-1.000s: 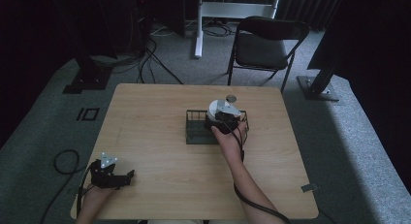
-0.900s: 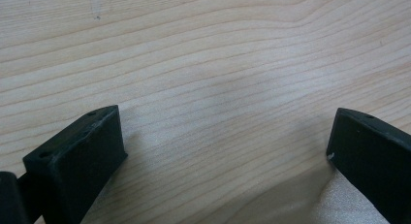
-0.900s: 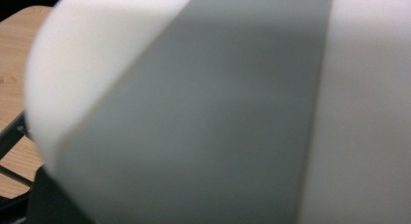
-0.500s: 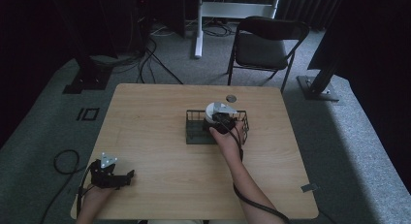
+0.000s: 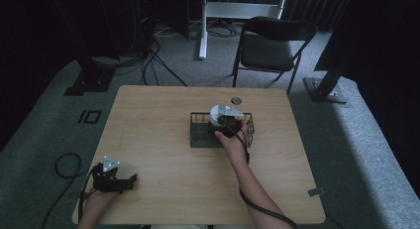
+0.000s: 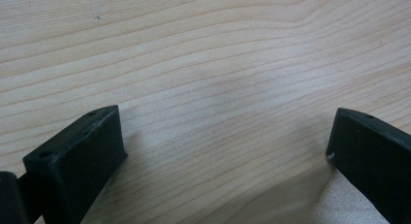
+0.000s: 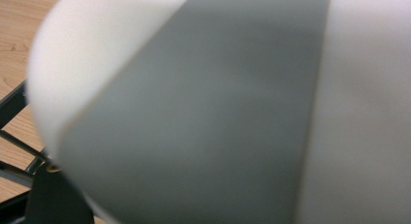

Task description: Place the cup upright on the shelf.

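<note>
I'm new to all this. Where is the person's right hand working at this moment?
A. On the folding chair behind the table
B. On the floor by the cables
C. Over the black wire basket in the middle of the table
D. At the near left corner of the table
C: in the high view the right hand reaches over the black wire basket with its tool, while the left tool rests near the table's near left corner.

White-and-grey round object [image 5: 221,113] in black wire basket [image 5: 198,140], mid-table, close-up blurred.
</note>
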Motion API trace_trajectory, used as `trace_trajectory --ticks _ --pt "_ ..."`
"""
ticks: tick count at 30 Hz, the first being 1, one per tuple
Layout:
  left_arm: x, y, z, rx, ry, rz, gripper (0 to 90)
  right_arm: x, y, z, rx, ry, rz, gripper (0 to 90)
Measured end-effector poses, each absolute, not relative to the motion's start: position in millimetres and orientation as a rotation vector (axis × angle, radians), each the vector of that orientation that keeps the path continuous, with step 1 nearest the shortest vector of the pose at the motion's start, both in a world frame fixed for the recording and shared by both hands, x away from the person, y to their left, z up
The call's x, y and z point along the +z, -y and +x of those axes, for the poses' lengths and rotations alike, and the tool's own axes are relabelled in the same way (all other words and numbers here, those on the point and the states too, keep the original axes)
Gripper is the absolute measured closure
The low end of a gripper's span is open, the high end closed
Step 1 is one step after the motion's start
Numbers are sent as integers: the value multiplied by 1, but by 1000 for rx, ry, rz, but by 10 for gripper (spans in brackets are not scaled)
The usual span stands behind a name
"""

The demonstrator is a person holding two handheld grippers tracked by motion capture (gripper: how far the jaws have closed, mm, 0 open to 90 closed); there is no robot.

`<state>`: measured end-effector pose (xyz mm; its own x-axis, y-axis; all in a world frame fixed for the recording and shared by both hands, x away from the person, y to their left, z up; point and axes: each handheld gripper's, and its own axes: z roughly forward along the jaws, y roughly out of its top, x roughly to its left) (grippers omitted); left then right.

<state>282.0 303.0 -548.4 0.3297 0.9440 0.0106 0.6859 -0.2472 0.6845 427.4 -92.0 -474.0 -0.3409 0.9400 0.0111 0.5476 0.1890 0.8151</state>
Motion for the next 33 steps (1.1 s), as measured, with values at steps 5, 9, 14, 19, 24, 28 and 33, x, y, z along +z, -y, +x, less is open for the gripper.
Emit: trace_trajectory --ticks 5,9,14,19,24,28,33 --pt "-548 -303 282 577 -1426 2018 2 -475 94 425 1043 -1961 1365 178" --pt "-548 -303 282 577 -1426 2018 2 -474 96 423 1072 -1950 1360 169" --pt "-548 -303 282 578 -1426 2018 2 -474 98 420 1098 -1962 1337 128" --pt "-548 -303 282 577 -1427 2018 2 -474 101 417 1125 -1963 1335 119" --pt "-548 -303 282 577 -1426 2018 2 -472 103 414 1133 -1971 1317 119" --pt "-548 -303 282 577 -1426 2018 2 -472 106 411 1141 -1979 1310 119" --pt "-548 -303 282 577 -1426 2018 2 -470 108 407 1151 -1984 1296 119"
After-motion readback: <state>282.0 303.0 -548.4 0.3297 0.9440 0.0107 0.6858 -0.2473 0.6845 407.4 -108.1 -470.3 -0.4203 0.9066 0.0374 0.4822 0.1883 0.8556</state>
